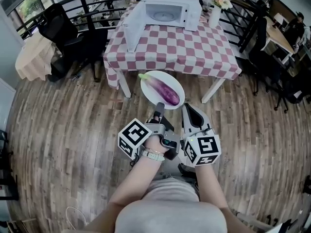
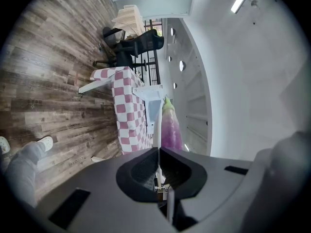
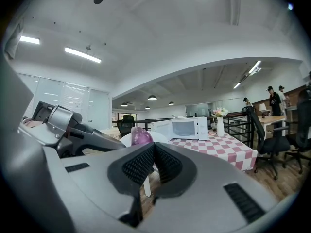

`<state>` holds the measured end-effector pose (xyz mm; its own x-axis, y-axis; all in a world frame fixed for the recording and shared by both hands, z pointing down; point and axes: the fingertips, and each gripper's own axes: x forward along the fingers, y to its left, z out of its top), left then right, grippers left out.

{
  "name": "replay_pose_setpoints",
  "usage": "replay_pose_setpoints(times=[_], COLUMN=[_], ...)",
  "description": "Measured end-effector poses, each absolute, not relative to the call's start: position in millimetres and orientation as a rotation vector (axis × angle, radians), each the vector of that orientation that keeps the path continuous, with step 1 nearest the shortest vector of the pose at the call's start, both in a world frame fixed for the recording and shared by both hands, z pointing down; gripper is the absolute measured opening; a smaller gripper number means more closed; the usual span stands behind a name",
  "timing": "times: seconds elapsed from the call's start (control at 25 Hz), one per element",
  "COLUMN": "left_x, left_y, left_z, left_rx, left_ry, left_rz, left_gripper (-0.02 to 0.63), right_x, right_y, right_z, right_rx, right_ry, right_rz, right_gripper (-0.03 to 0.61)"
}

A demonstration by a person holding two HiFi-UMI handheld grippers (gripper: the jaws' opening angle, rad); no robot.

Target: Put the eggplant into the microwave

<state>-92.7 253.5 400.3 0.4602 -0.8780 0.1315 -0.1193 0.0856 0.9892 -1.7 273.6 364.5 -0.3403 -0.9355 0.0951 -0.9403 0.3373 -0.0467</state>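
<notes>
Eggplant (image 1: 165, 91) lies on the plate (image 1: 147, 83) just beyond your left gripper (image 1: 159, 107), fingers clamped on its rim, right gripper (image 1: 187, 108) seemingly clenched empty alongside; mid-carry, you next need the open microwave (image 1: 170, 11) on the table (image 1: 194, 47) ahead.

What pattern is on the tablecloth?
The tablecloth has pink and white checks, clearest in the head view.

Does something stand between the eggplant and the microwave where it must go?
Nothing visible does. The microwave has its door open to the left, and the table in front of it holds nothing. The eggplant lies on the plate in the left gripper.
</notes>
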Motion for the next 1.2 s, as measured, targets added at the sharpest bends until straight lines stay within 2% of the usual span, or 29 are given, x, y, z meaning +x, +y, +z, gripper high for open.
replay_pose_setpoints(times=[1.2], left_x=[-43], left_y=[40], left_z=[405], left_rx=[1.35], left_ry=[-1.01], left_rz=[-0.733], left_gripper=[0.014], right_x=[59], right_y=[47], right_z=[360], right_rx=[1.729], right_ry=[-2.582], right_rz=[0.169], right_gripper=[0.025])
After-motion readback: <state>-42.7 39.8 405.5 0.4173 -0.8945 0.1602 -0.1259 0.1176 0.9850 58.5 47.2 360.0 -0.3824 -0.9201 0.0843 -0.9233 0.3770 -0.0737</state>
